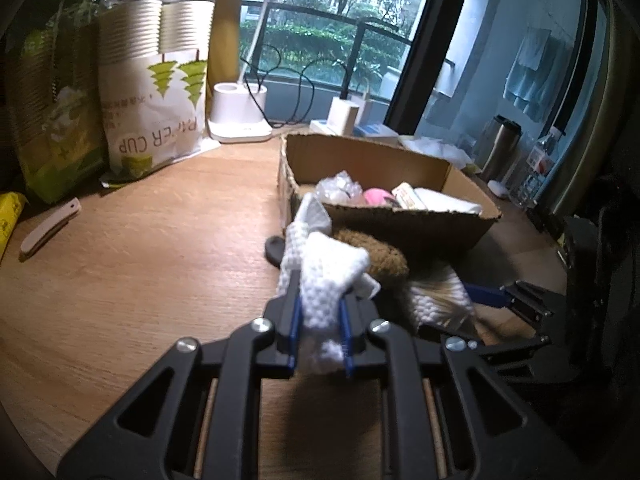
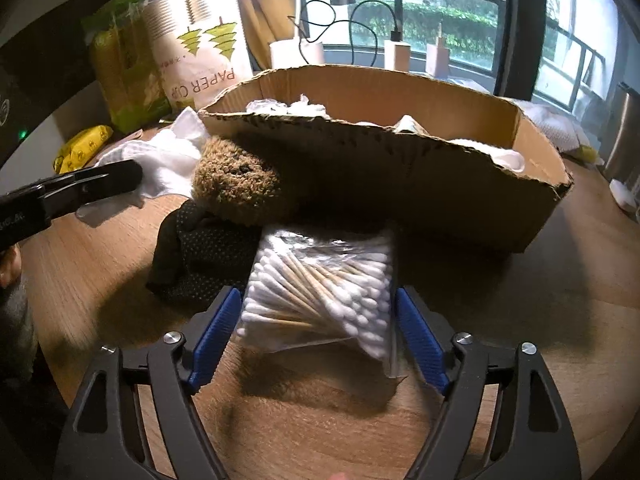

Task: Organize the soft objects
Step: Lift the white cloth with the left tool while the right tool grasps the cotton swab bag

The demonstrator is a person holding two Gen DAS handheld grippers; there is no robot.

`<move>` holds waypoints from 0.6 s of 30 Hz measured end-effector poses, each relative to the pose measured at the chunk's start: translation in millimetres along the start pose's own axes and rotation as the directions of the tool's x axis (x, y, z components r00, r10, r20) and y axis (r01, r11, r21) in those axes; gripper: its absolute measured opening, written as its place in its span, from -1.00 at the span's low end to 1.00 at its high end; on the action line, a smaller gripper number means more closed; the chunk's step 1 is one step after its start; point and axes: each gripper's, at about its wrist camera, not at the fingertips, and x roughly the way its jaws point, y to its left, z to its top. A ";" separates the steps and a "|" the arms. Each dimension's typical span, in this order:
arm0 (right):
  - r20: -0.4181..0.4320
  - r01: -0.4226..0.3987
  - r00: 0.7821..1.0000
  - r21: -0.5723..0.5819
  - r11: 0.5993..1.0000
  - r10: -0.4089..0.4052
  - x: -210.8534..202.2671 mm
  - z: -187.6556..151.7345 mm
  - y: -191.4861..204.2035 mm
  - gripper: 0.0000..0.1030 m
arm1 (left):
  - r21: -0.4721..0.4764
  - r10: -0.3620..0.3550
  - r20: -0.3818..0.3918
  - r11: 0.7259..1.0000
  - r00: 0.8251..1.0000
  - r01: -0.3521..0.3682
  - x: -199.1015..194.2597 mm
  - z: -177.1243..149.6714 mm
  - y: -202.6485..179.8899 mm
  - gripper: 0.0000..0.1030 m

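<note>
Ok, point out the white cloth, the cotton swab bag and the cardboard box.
white cloth (image 1: 326,280), left wrist view, textured fold just ahead of the pads.
cotton swab bag (image 2: 320,292), right wrist view, middle of the swab bundle.
cardboard box (image 2: 400,184), right wrist view, near outer wall.

Desk: my left gripper (image 1: 320,320) clamped the cloth (image 1: 324,276) before the cardboard box (image 2: 400,184) | my right gripper (image 2: 316,336) straddled the cotton-swab bag (image 2: 320,292) | plush toy (image 2: 236,184) between cloth and box | paper-cup packs (image 1: 156,92) behind, left.
</note>
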 end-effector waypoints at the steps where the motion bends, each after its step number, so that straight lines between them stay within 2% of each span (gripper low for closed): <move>1: 0.000 -0.001 1.000 0.012 1.000 0.001 -1.5 0.3 -1.5 0.43 | -0.001 0.000 0.004 1.000 1.000 0.000 -2.0 0.4 0.3 -0.68; 18: 0.075 0.034 0.996 0.048 0.998 -0.038 -47.2 -0.2 -11.6 0.41 | 0.038 -0.021 0.059 0.999 0.998 0.019 -27.5 8.5 -11.9 -0.68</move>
